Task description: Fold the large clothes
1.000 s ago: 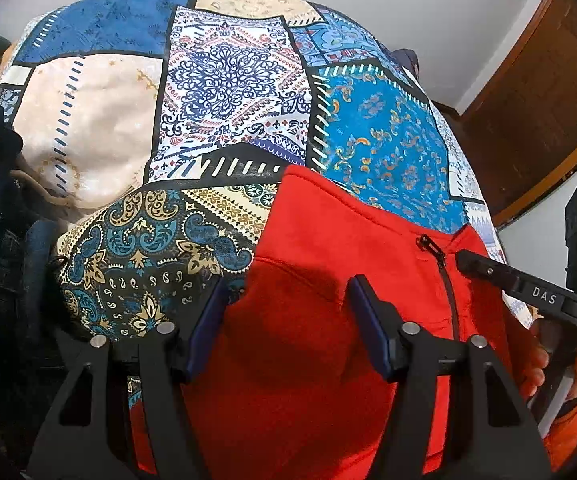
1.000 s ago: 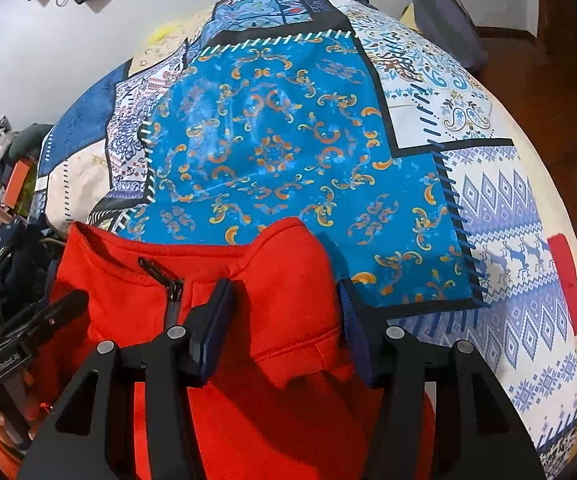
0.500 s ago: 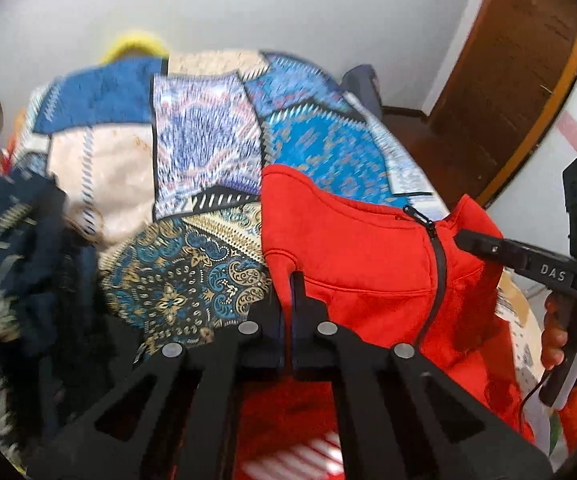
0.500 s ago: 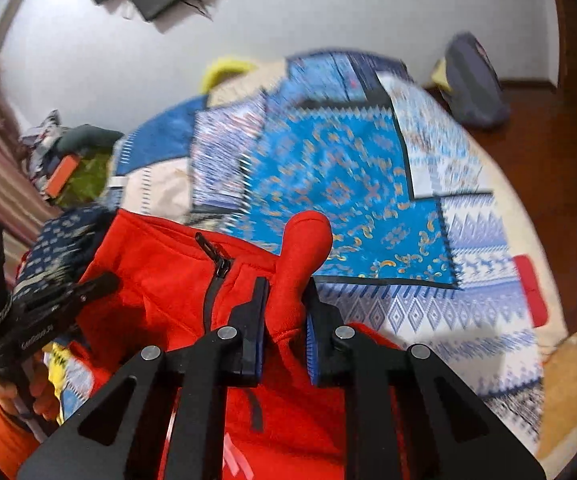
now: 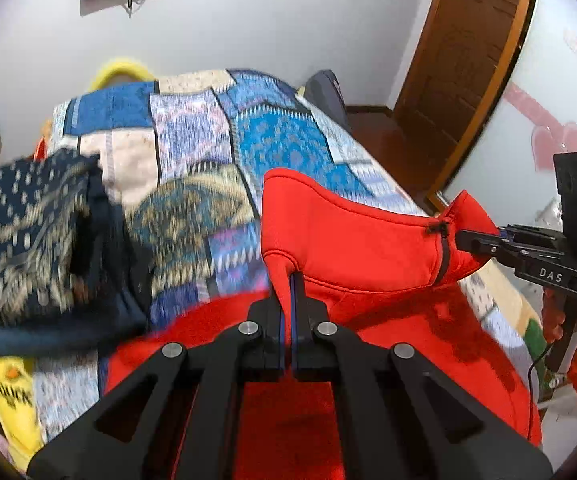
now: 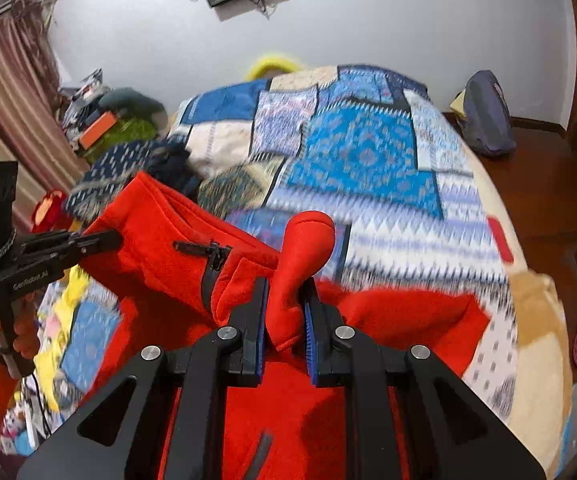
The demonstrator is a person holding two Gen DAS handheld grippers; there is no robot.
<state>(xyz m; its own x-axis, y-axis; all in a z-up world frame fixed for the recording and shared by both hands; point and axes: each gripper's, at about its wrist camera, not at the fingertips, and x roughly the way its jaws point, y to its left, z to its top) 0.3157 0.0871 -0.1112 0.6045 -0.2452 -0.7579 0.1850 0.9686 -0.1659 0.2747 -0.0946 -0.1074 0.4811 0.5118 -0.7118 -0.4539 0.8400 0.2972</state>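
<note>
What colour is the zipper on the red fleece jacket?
Black, on the zipper of the red fleece jacket; clearest in the right wrist view.

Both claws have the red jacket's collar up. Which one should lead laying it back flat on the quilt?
Probably the right claw: it grips the red jacket on the side facing bare quilt. The left claw sits next to the dark clothes pile.

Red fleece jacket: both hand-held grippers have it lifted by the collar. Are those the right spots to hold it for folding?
Probably yes. The red fleece jacket hangs from its stand-up collar, with the left hand-held gripper and right hand-held gripper each pinching a collar end from below, either side of the zipper. The body hangs between them over the patchwork bedspread.
</note>
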